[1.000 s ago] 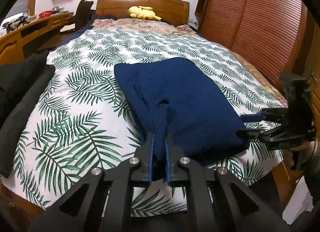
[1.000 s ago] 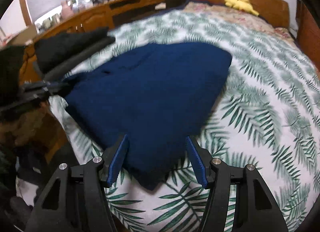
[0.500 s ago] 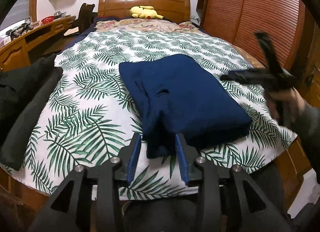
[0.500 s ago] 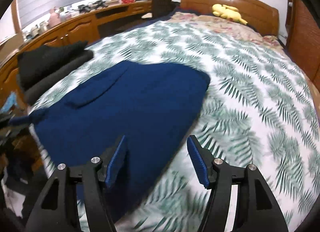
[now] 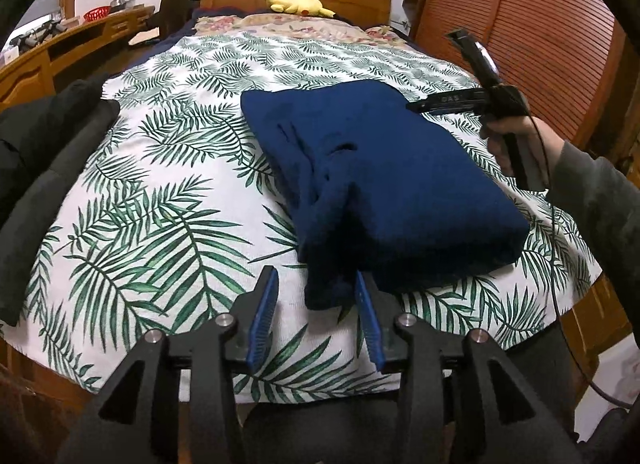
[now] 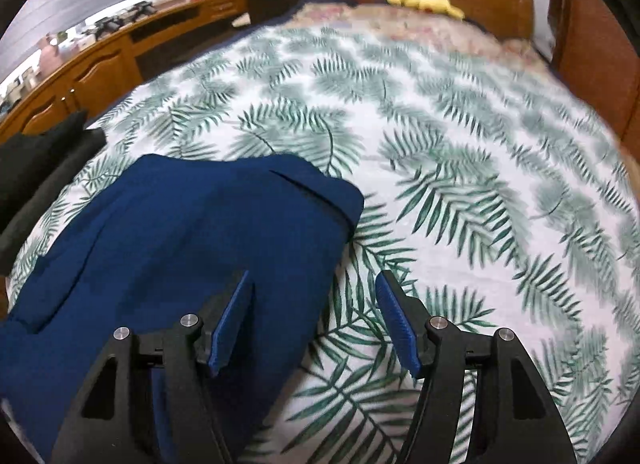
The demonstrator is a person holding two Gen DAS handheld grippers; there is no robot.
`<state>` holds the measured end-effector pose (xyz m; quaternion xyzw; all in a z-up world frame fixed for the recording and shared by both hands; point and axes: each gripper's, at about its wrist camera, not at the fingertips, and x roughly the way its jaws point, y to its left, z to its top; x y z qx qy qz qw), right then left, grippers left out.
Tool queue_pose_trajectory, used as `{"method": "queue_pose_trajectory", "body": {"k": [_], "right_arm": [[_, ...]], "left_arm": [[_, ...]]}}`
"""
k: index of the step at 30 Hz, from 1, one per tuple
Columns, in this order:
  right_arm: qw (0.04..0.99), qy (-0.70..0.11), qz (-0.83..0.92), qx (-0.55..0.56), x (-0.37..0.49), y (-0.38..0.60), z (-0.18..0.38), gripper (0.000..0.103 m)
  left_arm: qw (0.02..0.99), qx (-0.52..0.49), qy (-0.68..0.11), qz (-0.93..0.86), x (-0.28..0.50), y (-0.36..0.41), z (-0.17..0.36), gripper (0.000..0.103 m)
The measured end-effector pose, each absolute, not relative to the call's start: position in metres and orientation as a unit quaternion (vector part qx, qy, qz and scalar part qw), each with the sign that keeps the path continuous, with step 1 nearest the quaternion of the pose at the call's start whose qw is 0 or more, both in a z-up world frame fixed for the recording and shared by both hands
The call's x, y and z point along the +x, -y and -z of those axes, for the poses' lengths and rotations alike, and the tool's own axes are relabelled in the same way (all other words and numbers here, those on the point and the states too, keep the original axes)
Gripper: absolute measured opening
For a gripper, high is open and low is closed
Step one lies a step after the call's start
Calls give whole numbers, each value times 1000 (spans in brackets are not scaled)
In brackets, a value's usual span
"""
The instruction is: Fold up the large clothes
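Note:
A navy blue garment (image 5: 392,167) lies folded into a thick rectangle on the palm-leaf bedsheet (image 5: 160,183). My left gripper (image 5: 316,280) is at its near left corner with the jaws opening. A limp tip of the cloth hangs between the blue pads, and they do not press on it. My right gripper (image 6: 314,278) is open and empty, hovering over the garment's (image 6: 200,232) far right edge. The left wrist view shows it (image 5: 448,103) held in a person's hand above that edge.
Black folded clothes (image 5: 40,151) lie along the bed's left edge. A yellow plush toy (image 5: 296,1) rests by the wooden headboard. A wooden desk (image 5: 60,51) runs along the left. Slatted wardrobe doors (image 5: 540,43) stand on the right. Bare sheet (image 6: 460,183) spreads beyond the garment.
My left gripper opened and let go of the garment's corner, which dropped onto the bed. My right gripper swung from the garment's near corner to its far right edge.

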<state>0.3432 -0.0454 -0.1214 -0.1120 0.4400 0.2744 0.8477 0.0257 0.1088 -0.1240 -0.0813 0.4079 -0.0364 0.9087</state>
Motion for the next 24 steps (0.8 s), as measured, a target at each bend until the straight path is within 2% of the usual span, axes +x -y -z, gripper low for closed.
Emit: {"method": "queue_pose_trajectory", "body": {"k": [3, 6, 14, 19, 20, 21, 22, 24], "right_arm": [[839, -468, -263, -92, 360, 47, 136, 73], [831, -482, -270, -56, 370, 51, 144, 73], [836, -459, -299, -19, 368, 48, 133, 73], [820, -494, -290, -7, 377, 40, 148, 76], [813, -505, -290, 3, 380, 41, 152, 76], [802, -515, -301, 25, 383, 43, 155, 76], [794, -520, -313, 38, 385, 44, 157, 74], [778, -525, -342, 48, 384, 40, 157, 50]], "left_arm": [[907, -83, -411, 39, 29, -110, 127, 38], [904, -89, -416, 44, 32, -113, 132, 39], [902, -113, -412, 51, 34, -119, 140, 40], [904, -129, -403, 55, 29, -123, 144, 40], [904, -133, -402, 59, 29, -124, 145, 38], [903, -139, -400, 69, 29, -123, 145, 25], [899, -151, -401, 87, 29, -124, 147, 16], [899, -158, -398, 97, 30, -125, 149, 6]]}}
